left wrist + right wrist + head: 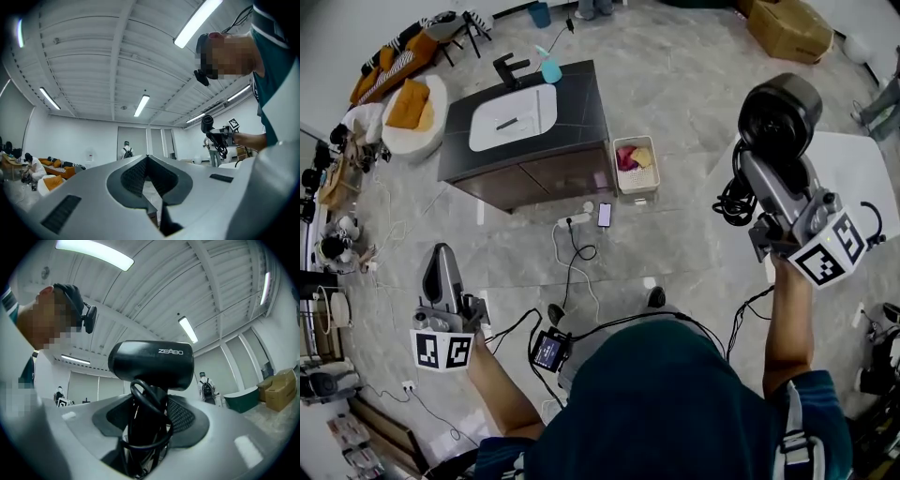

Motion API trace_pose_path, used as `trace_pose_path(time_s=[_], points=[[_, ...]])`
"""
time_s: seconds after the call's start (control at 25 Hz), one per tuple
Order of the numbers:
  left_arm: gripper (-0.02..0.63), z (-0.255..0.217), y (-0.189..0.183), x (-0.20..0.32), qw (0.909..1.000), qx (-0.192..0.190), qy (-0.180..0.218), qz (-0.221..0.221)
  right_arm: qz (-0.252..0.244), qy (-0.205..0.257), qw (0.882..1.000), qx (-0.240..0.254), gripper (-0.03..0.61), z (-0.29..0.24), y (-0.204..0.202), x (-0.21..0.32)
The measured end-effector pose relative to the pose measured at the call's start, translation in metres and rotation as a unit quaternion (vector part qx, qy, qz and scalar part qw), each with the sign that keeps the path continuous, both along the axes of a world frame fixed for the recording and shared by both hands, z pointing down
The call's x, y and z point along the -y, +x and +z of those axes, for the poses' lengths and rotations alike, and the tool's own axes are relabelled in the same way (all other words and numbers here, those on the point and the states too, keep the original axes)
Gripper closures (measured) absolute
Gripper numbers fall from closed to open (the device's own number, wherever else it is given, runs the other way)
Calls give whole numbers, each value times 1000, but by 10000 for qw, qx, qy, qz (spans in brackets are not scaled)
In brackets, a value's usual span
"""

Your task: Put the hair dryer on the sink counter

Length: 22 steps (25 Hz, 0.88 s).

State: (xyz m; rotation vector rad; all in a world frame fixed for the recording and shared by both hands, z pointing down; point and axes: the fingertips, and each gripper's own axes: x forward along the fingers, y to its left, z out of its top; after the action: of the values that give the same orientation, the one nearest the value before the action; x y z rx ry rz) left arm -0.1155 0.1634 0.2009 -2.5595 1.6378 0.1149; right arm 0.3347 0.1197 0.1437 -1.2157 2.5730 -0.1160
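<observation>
A black hair dryer [780, 112] stands upright in my right gripper [761, 167], raised at the right of the head view. The jaws are shut on its handle, and its coiled cord hangs beside them. In the right gripper view the hair dryer [152, 364] fills the middle above that gripper [150, 401]. The dark sink counter [581, 103] with a white basin [514, 117] and black faucet [511, 67] lies far ahead on the floor. My left gripper [442, 255] is low at the left, shut and holding nothing; in its own view the gripper [146, 157] has its tips meeting.
A teal bottle [550, 67] stands on the counter's back edge. A small basket [636, 165] sits right of the cabinet, with a power strip and phone [605, 215] in front. Cables run across the floor. A white table [862, 159] is at the right, a cardboard box [789, 26] beyond.
</observation>
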Motion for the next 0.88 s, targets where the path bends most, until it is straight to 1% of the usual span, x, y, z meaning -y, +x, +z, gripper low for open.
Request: trace_pose_path(time_s=[0.16,0.32,0.48,0.72,0.88], points=[[609,-12,34,-3,10000,69,16,-46,-156,-16,9999,10,347,-2,28,4],[609,-15,56,0,9999,101,43,-7,-246,-117,9996,83,347,6,38,14],[609,-9,63,13,10000,82,-3,56,-319,-189,9993,30,347,13,35,28],[609,-1,76,57,9996,-49,-73,274,-318,-337,9989,-19,347,20,29,63],[609,-5,77,82,9992,-23,-63,399,-320,-443,9985,-68,347,24,19,92]])
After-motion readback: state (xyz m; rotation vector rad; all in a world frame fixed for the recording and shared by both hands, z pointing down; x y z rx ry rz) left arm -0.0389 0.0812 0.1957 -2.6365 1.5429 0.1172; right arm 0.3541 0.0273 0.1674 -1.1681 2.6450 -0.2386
